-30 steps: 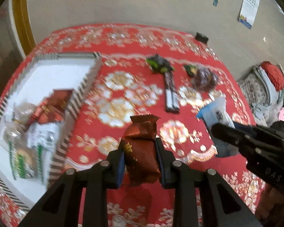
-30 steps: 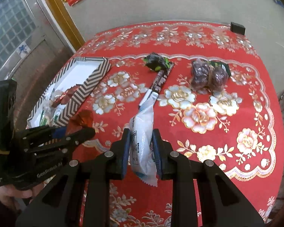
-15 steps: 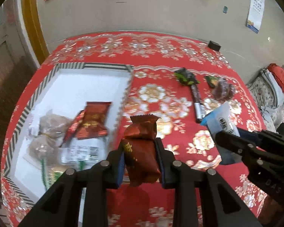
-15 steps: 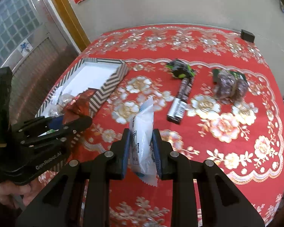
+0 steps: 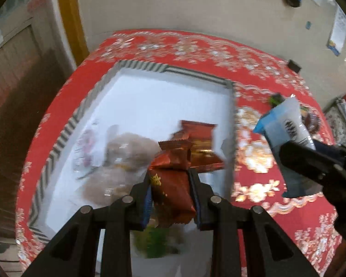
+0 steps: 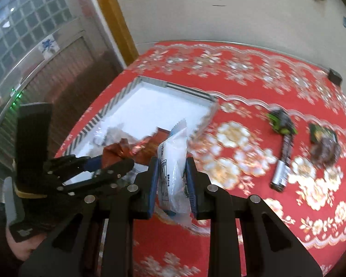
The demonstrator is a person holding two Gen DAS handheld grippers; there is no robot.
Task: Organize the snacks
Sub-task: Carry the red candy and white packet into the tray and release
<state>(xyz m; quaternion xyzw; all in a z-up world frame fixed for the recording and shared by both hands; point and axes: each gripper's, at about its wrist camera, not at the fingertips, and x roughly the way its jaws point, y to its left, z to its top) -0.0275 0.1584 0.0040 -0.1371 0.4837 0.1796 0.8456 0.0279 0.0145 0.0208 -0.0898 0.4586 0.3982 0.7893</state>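
Over the striped tray [image 5: 136, 68], the left gripper [image 5: 170, 189] has swung across from the tablecloth, clamping the brown snack packet [image 5: 170, 184]; the right gripper [image 6: 172, 180] (at three o'clock) follows, gripping the white pouch [image 6: 174, 159], both near release

One tray [image 5: 163, 69], two held snack packets [image 5: 170, 191] [image 6: 173, 168]

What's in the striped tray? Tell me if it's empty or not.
Not empty: the tray already holds a red packet and blurred clear-wrapped snacks; its far half is bare.
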